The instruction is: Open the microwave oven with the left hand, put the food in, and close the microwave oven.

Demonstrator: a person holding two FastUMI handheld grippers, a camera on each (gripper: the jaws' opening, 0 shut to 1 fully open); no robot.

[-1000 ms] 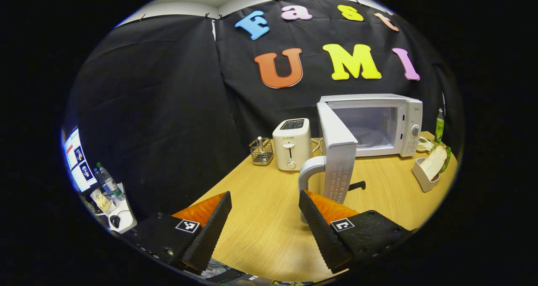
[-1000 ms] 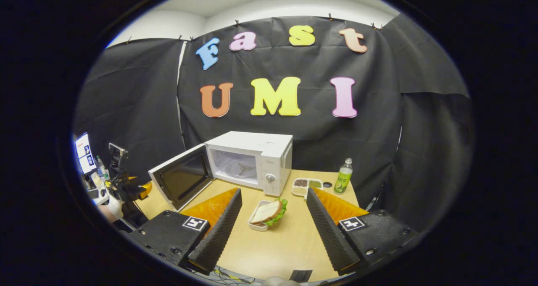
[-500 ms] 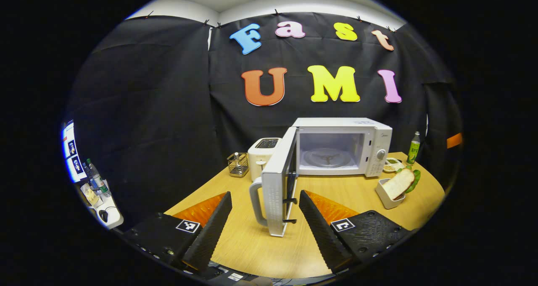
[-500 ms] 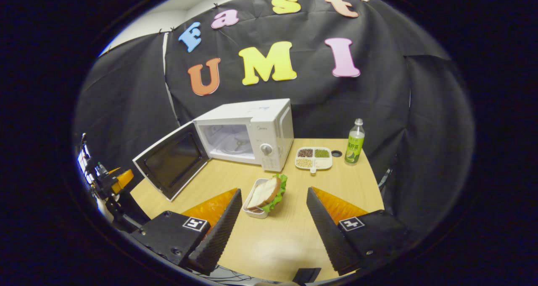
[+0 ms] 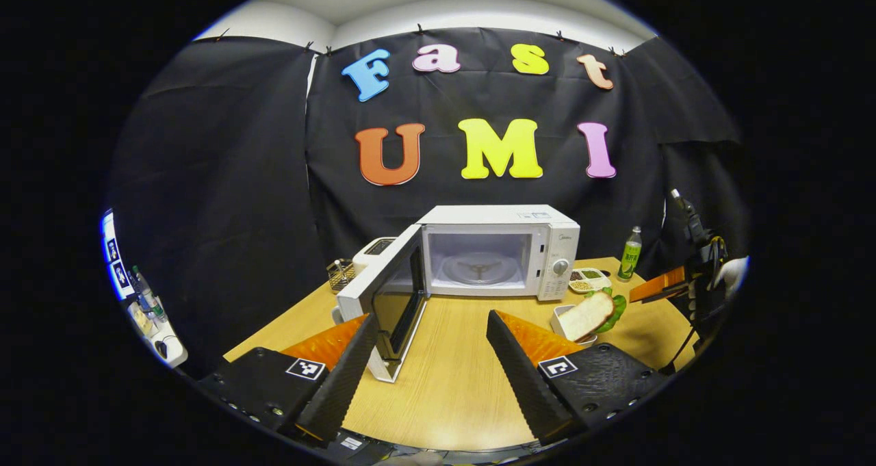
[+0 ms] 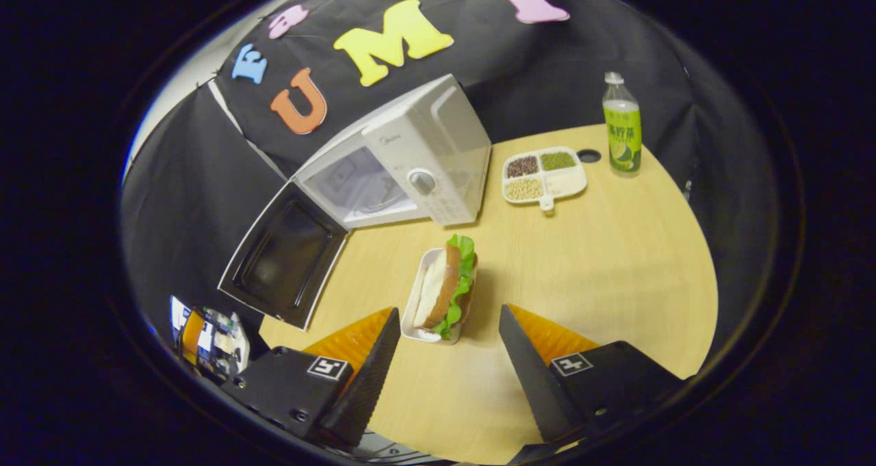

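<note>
One unreadable logo marks microwave.

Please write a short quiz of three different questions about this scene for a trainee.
1. True or false: the door of the white microwave oven stands open.
2. Where is the sandwich of white bread and green lettuce? A) inside the oven B) in a small white tray on the wooden table C) between shut fingers
3. Fill in: the right gripper is ____.

Key: 1 true; 2 B; 3 open
</note>
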